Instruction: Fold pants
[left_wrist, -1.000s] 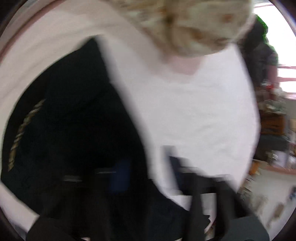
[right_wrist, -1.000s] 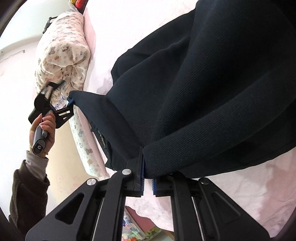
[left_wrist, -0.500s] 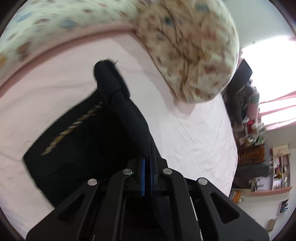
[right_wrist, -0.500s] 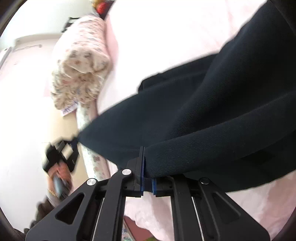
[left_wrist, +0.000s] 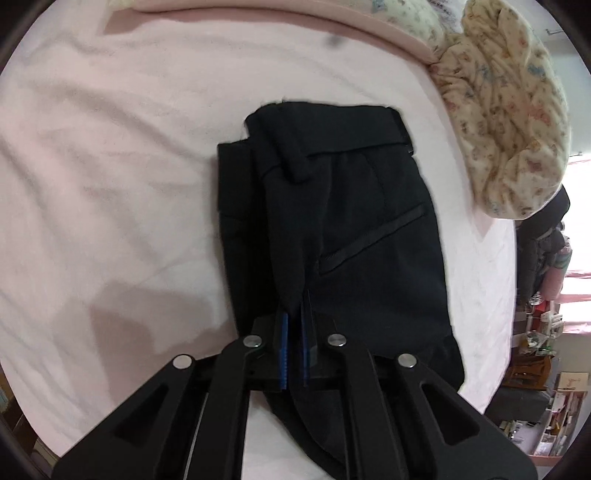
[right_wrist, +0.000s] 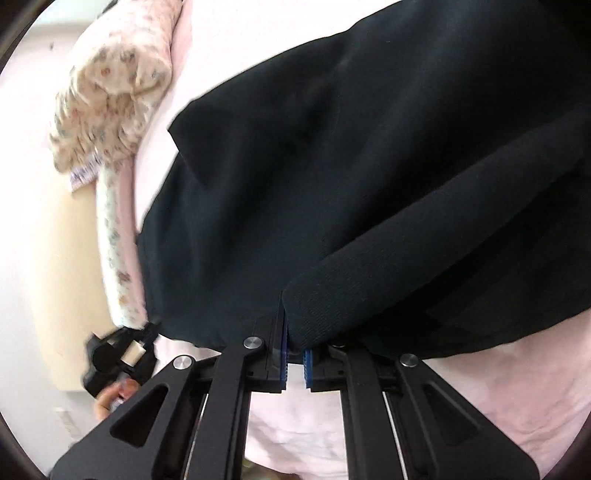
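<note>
Black pants (left_wrist: 354, 229) lie folded over on a pink bed sheet (left_wrist: 110, 166), waistband at the far end and a slanted pocket facing up. My left gripper (left_wrist: 294, 325) is shut on a fold of the pants cloth at their near edge. In the right wrist view the pants (right_wrist: 369, 166) fill most of the frame. My right gripper (right_wrist: 295, 332) is shut on a thick rolled hem of the pants, just above the sheet (right_wrist: 480, 398). The left gripper (right_wrist: 122, 354) shows small at the lower left, at the pants' other corner.
A floral quilt bundle (left_wrist: 509, 118) lies at the far right of the bed; it also shows in the right wrist view (right_wrist: 110, 99). A floral pillow edge (right_wrist: 114, 236) runs along the bed side. Shelves and clutter (left_wrist: 539, 350) stand beyond the bed's right edge.
Both grippers have carried the pants cloth over and down onto the bed. The pants now lie folded flat; the left gripper has swung from high up to just above the sheet.
</note>
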